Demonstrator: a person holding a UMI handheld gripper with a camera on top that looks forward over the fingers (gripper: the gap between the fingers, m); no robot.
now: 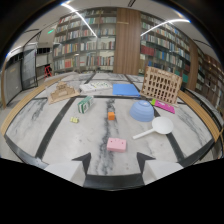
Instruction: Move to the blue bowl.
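Bowl [142,110] is seen upside down on the tabletop [60,135], at one o'clock beyond the gripper [114,161], whose fingers are held apart, nothing between them.

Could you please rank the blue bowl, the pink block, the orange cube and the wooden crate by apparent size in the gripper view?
1. wooden crate
2. blue bowl
3. pink block, though it lies nearer the camera
4. orange cube

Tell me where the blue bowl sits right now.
In the gripper view the blue bowl lies upside down on the marble table, beyond the open tool and to its right, between the white spoon and the wooden rack.
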